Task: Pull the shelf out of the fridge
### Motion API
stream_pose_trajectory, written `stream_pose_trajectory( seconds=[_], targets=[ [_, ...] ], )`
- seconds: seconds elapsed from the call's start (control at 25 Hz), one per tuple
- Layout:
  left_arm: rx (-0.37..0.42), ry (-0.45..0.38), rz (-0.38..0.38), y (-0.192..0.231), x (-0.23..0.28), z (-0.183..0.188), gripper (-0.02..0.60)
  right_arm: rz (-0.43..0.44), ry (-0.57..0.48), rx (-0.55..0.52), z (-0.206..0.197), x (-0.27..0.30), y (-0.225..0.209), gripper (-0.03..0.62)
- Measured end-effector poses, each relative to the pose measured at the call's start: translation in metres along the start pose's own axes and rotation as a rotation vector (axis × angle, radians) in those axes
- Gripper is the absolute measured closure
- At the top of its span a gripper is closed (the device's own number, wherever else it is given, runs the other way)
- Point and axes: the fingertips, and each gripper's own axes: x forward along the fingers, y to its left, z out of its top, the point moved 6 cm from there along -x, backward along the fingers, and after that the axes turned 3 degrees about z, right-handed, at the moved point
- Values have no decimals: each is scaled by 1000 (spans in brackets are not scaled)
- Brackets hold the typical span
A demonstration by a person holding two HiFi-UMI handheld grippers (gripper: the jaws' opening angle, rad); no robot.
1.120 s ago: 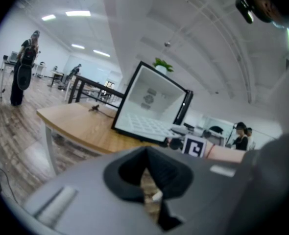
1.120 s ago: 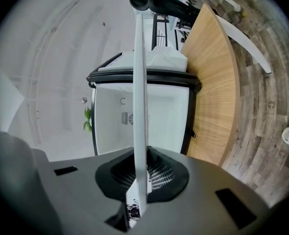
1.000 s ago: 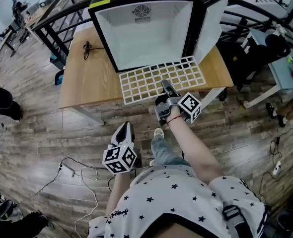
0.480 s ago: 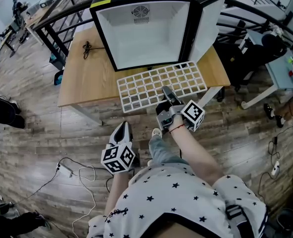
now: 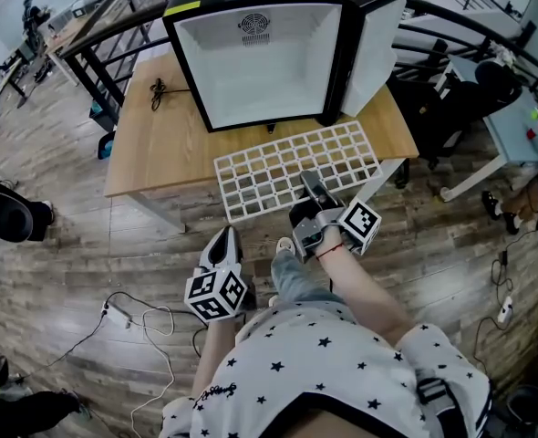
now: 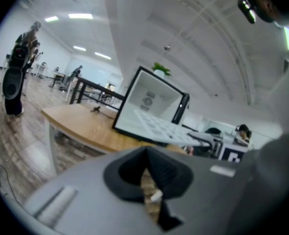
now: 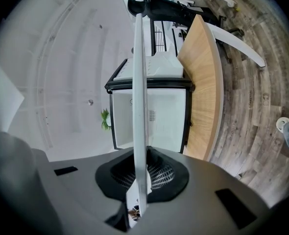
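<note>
Both jaws sit closed: our right gripper [image 5: 311, 184] clamps the shelf [image 5: 269, 167] edge to slide it from the fridge [image 5: 260, 62]; left gripper [image 5: 227, 235] empty.

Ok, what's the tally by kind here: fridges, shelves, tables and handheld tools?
fridge: 1
shelf: 1
table: 1
tools: 2 (left tool, right tool)
Total: 5
</note>
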Motion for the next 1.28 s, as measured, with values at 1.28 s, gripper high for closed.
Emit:
stream_pose_trajectory(
  seconds=[1.28],
  targets=[
    [-10,16,12,-3,4,2,575,-13,17,53,-5,0,-2,556]
  ],
)
